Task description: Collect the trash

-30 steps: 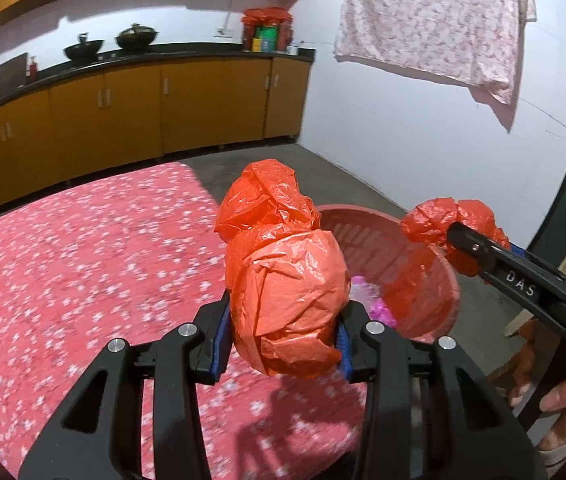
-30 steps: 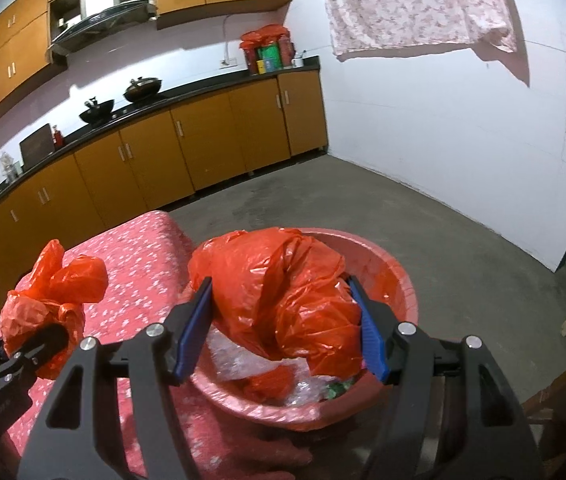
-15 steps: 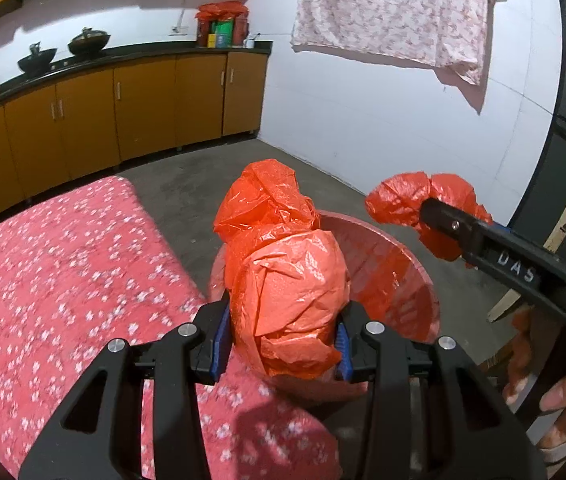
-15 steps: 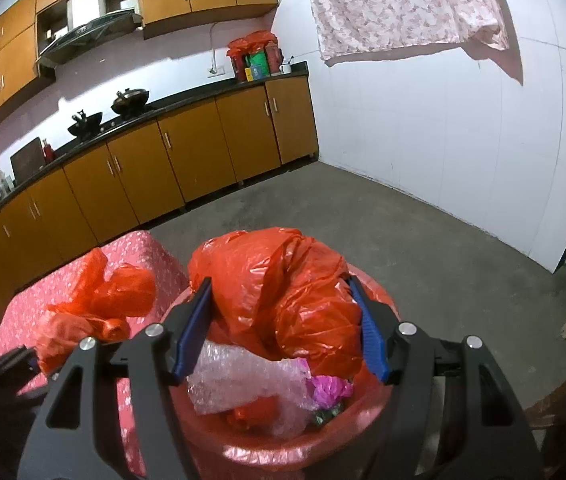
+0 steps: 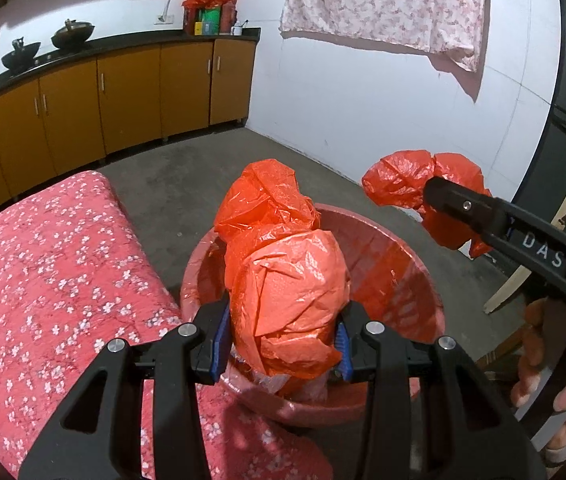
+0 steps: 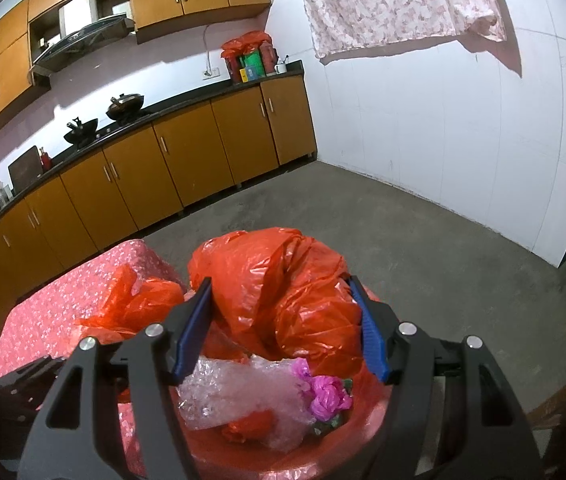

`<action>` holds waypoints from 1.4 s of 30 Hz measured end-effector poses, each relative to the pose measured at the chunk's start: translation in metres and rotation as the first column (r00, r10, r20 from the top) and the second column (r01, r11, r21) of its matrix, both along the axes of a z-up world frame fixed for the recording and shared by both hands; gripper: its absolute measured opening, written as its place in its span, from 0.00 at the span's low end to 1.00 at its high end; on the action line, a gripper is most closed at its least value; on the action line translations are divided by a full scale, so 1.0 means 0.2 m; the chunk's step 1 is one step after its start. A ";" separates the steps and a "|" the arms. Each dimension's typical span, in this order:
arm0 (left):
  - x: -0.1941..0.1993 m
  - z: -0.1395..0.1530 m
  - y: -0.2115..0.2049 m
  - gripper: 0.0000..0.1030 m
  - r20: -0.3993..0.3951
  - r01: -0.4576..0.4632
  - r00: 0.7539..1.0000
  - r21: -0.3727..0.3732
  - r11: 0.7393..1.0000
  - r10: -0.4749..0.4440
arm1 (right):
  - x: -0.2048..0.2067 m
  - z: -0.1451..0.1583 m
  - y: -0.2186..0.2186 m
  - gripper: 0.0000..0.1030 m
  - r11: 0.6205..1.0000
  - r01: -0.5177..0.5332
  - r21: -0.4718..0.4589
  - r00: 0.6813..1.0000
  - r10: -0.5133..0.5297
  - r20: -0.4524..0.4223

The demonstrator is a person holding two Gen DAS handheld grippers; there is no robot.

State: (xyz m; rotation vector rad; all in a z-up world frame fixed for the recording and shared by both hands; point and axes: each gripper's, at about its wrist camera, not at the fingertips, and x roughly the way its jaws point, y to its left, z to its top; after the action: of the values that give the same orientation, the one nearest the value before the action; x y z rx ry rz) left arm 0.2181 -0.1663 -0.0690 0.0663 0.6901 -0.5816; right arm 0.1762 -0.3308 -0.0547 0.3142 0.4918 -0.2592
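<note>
Both grippers (image 5: 281,350) (image 6: 283,330) clamped on orange bags (image 5: 287,292) (image 6: 283,300), bubble wrap (image 6: 239,400) only in right view

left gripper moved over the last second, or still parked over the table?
Yes. The left gripper, shut on its orange bag, has moved off the pink floral table and over the red basin.

The red basin's (image 5: 399,264) near rim is lying hidden behind the orange bag (image 5: 287,300). The hanging floral cloth (image 6: 395,0) is running off the top edge. Items on the far tabletop (image 6: 187,102) are staying too small to identify.
</note>
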 end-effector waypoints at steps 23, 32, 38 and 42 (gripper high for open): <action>-0.16 0.08 0.36 0.91 0.076 -0.228 0.971 -0.012 0.974 0.228 | -0.22 0.05 0.02 0.96 0.999 0.033 -0.037 0.999 -0.031 0.037; -0.53 0.24 0.67 0.98 0.221 -0.408 0.888 -0.020 0.913 0.402 | -0.47 0.17 0.33 0.96 0.990 -0.029 -0.141 0.996 0.040 0.079; -0.70 0.30 0.79 0.98 0.254 -0.484 0.843 -0.027 0.875 0.474 | -0.63 0.22 0.48 0.96 0.982 -0.061 -0.177 0.994 0.076 0.078; -0.81 0.35 0.84 0.98 0.278 -0.515 0.817 -0.042 0.856 0.505 | -0.73 0.24 0.56 0.96 0.974 -0.085 -0.209 0.990 0.106 0.089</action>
State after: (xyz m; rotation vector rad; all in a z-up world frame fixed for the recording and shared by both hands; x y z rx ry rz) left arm 0.0570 0.0016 0.0005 -0.0064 0.4118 -0.0335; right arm 0.0304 -0.2195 -0.0076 0.1011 0.3771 -0.1974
